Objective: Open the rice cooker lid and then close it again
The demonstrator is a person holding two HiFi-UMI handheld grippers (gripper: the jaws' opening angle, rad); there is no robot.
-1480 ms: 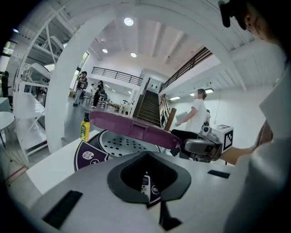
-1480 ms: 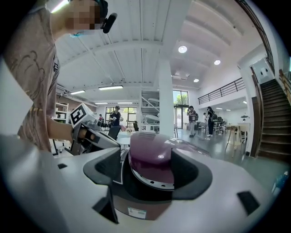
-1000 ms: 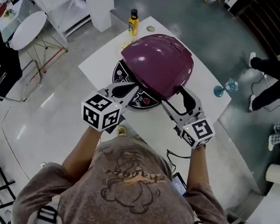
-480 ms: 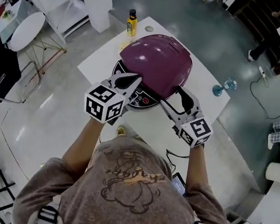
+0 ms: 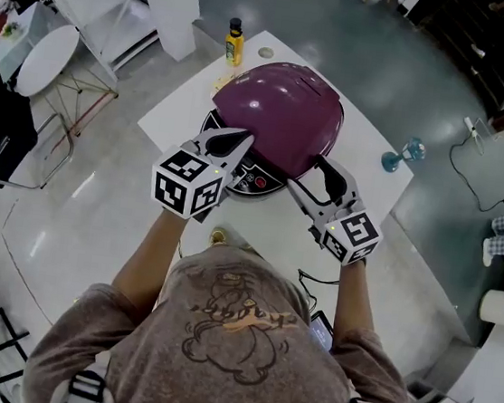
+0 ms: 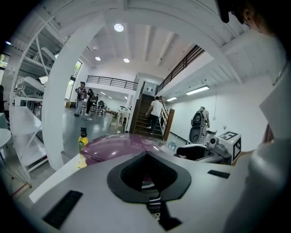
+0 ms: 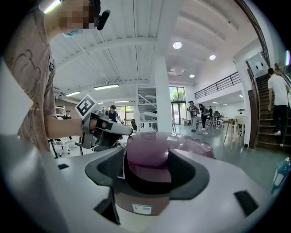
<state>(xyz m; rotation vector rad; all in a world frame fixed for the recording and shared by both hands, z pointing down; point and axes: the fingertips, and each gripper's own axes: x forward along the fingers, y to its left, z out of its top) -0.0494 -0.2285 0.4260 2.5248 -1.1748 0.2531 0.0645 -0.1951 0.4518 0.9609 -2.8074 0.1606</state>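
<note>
Rice cooker, round, with a glossy purple domed lid, is sitting mid-way on the white rectangular table. Its lid is lying down flat over the body. Its dark control panel is facing the person at 6 o'clock.

Left gripper is hovering at 7 o'clock of the cooker, over the front rim. Its jaws are meeting at the tips and gripping nothing; only the panel is showing through the hollow of the pads.

Right gripper is sitting at 4 o'clock of the cooker. Its jaws are standing wide apart and narrowing slightly, with the lid's front edge and the body below it filling the gap. Whether the pads are touching the lid cannot be told.

Yellow bottle with a black cap is standing at 11 o'clock of the cooker, near the table's far corner. Pale-blue stemmed glass is showing at 3 o'clock, by the table's edge.
</note>
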